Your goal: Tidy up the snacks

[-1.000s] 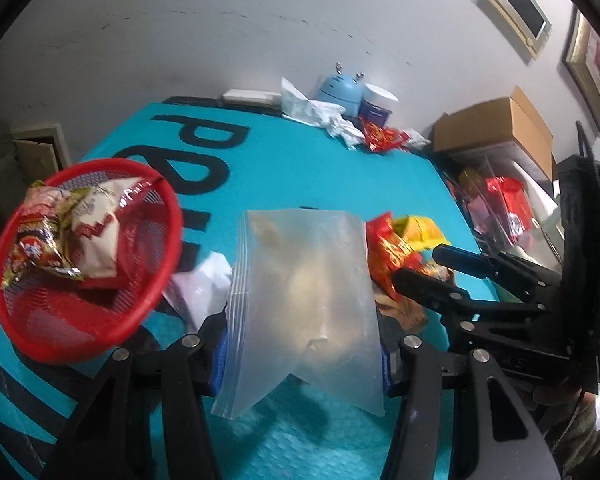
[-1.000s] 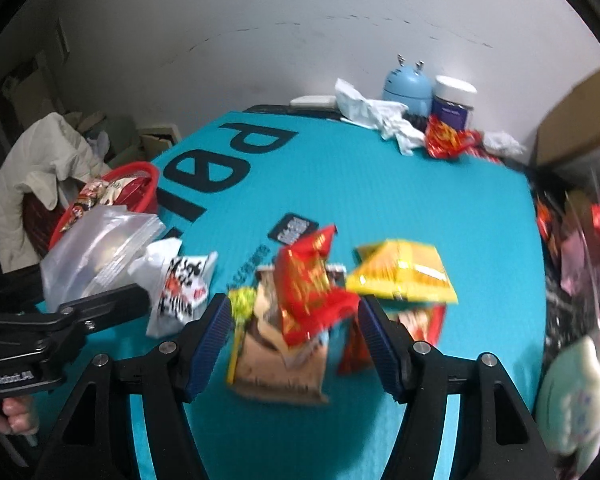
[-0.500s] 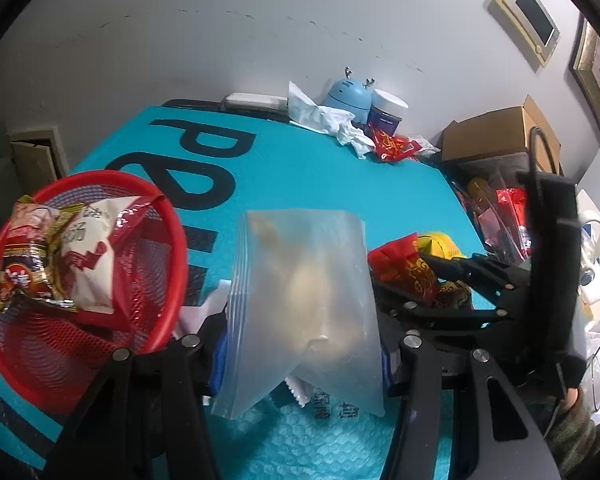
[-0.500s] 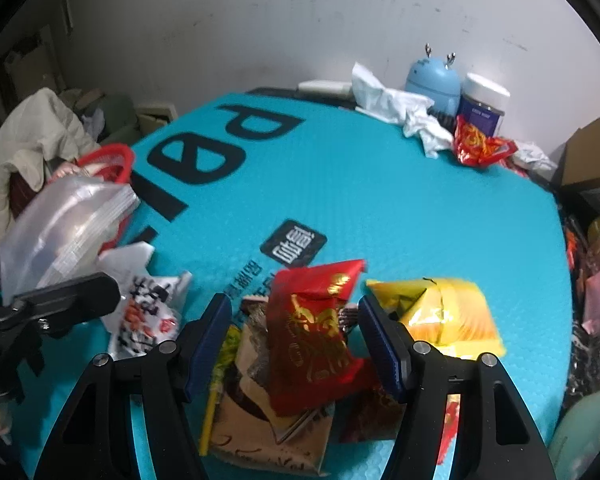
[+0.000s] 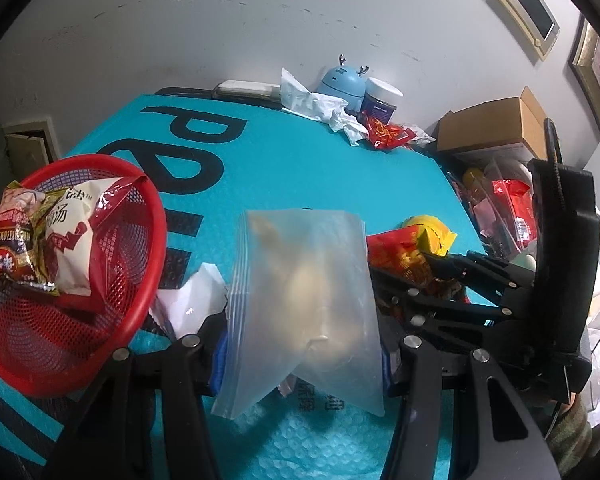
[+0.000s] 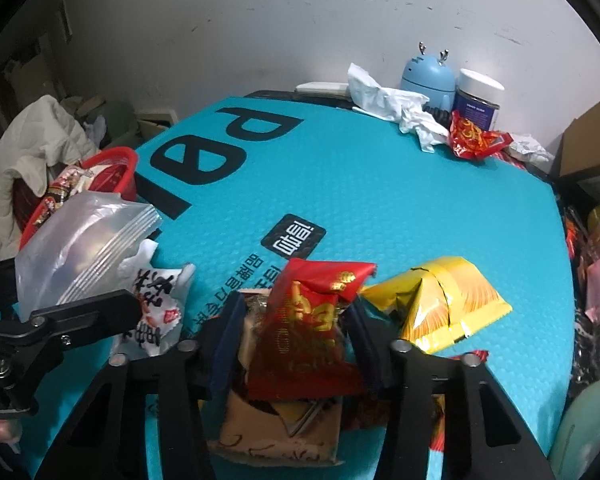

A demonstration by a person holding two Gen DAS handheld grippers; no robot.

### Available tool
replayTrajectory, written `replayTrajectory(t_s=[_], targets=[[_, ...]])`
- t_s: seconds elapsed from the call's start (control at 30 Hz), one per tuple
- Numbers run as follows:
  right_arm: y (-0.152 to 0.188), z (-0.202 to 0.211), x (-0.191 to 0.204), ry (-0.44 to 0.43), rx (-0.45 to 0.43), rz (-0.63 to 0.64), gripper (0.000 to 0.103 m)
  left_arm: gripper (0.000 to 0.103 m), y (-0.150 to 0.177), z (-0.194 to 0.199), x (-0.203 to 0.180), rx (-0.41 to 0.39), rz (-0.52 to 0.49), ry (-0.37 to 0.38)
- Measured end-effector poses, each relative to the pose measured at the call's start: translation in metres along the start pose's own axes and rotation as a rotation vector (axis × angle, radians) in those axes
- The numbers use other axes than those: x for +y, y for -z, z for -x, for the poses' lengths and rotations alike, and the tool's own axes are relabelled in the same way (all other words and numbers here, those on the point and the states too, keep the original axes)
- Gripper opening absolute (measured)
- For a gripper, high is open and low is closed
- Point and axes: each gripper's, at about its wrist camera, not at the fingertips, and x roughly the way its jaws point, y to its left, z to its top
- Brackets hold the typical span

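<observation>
My left gripper (image 5: 300,344) is shut on a clear zip bag (image 5: 304,292) and holds it upright above the teal mat (image 5: 300,168); something pale shows dimly inside. Beside it on the left stands a red mesh basket (image 5: 140,280) with two snack packets (image 5: 40,240) in it. My right gripper (image 6: 296,328) is closing its jaws on a red snack packet (image 6: 312,320) that tops a small pile, and the pads touch it. A brown packet (image 6: 280,432) lies under it, a yellow packet (image 6: 440,304) to its right and a white packet (image 6: 156,308) to its left.
Along the mat's far edge stand a blue round gadget (image 6: 426,80), a white-lidded jar (image 6: 478,96), crumpled tissue (image 6: 392,104) and a red wrapper (image 6: 474,140). A cardboard box (image 5: 496,124) and bagged goods (image 5: 508,204) sit off the right edge. A pale jacket (image 6: 32,148) hangs at the left.
The right gripper's jaws have drawn in from wide apart to the sides of the red packet. It also came a little lower and closer to the pile. The left gripper kept its hold.
</observation>
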Motion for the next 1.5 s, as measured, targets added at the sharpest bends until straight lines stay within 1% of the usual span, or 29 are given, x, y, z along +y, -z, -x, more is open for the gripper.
replayTrajectory(t_s=[0.2, 0.33, 0.57, 0.63, 1.1, 1.37, 1.5], targets=[[0.011, 0.011, -0.001, -0.018, 0.008, -0.021, 0.033, 0.053, 0.009, 0.011, -0.008, 0.006, 0.005, 0.011], [0.018, 0.021, -0.001, -0.024, 0.005, -0.035, 0.032, 0.053, 0.015, 0.021, -0.013, 0.006, 0.010, 0.010], [0.033, 0.047, 0.000, -0.040, -0.020, -0.056, 0.031, 0.053, 0.028, 0.042, -0.023, -0.009, 0.019, 0.002], [0.037, 0.055, 0.001, -0.045, -0.030, -0.061, 0.030, 0.053, 0.032, 0.048, -0.025, -0.016, 0.019, -0.001], [0.077, 0.107, 0.013, -0.088, -0.095, -0.084, 0.028, 0.053, 0.065, 0.097, -0.040, -0.087, 0.023, -0.015], [0.098, 0.137, 0.033, -0.111, -0.147, -0.057, 0.028, 0.053, 0.093, 0.131, -0.043, -0.136, 0.036, -0.030], [0.103, 0.154, 0.046, -0.132, -0.181, -0.034, 0.028, 0.053, 0.105, 0.149, -0.041, -0.156, 0.042, -0.038]])
